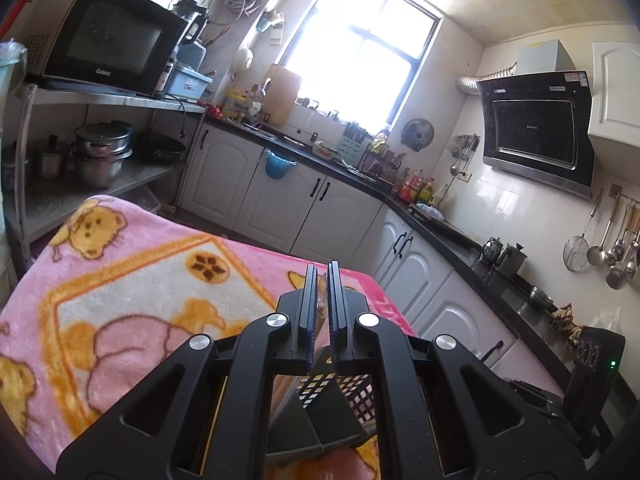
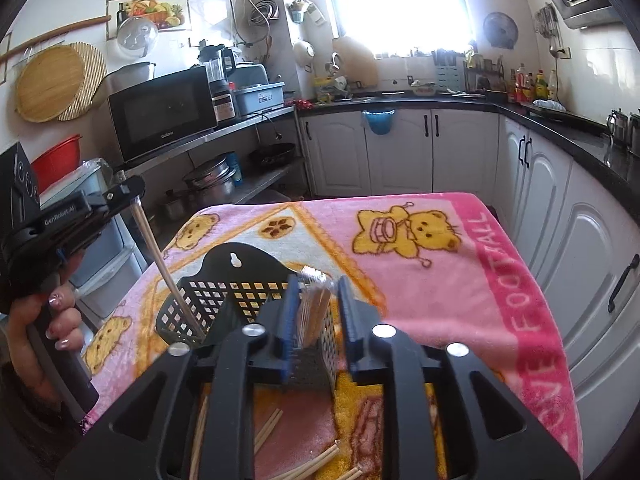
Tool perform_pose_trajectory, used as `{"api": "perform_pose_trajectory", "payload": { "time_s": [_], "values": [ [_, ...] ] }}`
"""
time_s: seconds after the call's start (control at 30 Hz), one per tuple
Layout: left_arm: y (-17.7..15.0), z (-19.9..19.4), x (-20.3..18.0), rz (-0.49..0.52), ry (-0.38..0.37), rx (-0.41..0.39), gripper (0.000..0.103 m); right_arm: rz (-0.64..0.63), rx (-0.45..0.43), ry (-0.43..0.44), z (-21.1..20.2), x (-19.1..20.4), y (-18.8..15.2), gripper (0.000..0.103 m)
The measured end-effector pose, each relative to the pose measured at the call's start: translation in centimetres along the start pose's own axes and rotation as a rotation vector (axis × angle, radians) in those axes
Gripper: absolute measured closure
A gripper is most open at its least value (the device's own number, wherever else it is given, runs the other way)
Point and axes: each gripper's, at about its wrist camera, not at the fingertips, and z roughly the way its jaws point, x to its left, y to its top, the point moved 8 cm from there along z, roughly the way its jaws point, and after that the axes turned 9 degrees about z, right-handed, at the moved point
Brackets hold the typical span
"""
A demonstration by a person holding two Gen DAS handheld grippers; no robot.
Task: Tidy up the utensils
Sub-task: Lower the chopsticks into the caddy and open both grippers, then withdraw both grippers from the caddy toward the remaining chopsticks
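Note the right gripper [image 2: 319,292] above the near right compartment of the black perforated holder [image 2: 240,280], jaws partly apart, pads seemingly clear of the blurred bundle of wrapped chopsticks [image 2: 314,316] between them. Judge that bundle as released or close to it. Let it drop straight into that compartment, then lift the jaws vertically so neither pad drags the wrapper back out.

Note the left gripper [image 2: 132,190], pinched narrow on the top of a single chopstick [image 2: 160,256] that slants down into the holder's left compartment. Bring the stick nearer upright before letting go, so the tip slides to the bottom and does not catch in the lattice wall. Avoid pushing sideways: probably a light holder on a soft pink blanket [image 2: 420,280], likely to tip or skid.

Leave the loose chopsticks [image 2: 304,460] lying on the blanket under the right gripper for later picks, taken one small group at a time
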Motion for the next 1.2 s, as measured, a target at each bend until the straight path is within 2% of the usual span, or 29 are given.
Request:
{"api": "perform_pose_trajectory", "payload": {
  "time_s": [0.13,0.23,0.3,0.43,0.5,0.53,0.6,0.8,0.87,1.2],
  "values": [
    [-0.7,-0.1,0.5,-0.01,0.013,0.01,0.101,-0.011,-0.012,-0.009,-0.7,0.0,-0.3,0.067],
    [-1.0,-0.3,0.7,-0.015,0.025,0.016,0.092,-0.024,-0.02,-0.016,-1.1,0.0,-0.6,0.059],
    [-1.2,-0.6,0.9,-0.013,0.033,0.017,0.082,-0.028,-0.021,-0.017,-1.4,0.0,-0.8,0.058],
    [-1.3,-1.5,0.9,0.003,0.048,0.012,0.068,-0.04,-0.023,-0.025,-1.8,0.0,-1.4,0.054],
    [-1.4,-2.0,0.8,0.012,0.055,0.008,0.057,-0.046,-0.029,-0.028,-2.2,0.0,-1.5,0.051],
    [-1.5,-2.3,0.8,0.017,0.054,0.006,0.055,-0.049,-0.033,-0.031,-2.4,0.0,-1.6,0.049],
    [-1.7,-2.9,0.7,0.025,0.062,0.006,0.041,-0.052,-0.038,-0.035,-2.7,0.0,-1.8,0.047],
    [-2.6,-4.7,0.5,0.031,0.066,0.012,0.013,-0.05,-0.053,-0.029,-3.9,0.0,-2.2,0.041],
    [-3.0,-5.4,0.5,0.026,0.065,0.01,0.01,-0.047,-0.057,-0.025,-4.4,0.1,-2.4,0.038],
    [-5.2,-7.8,0.4,0.004,0.077,0.036,0.01,-0.047,-0.04,-0.029,-5.4,-0.1,-4.2,0.036]
  ]
}}
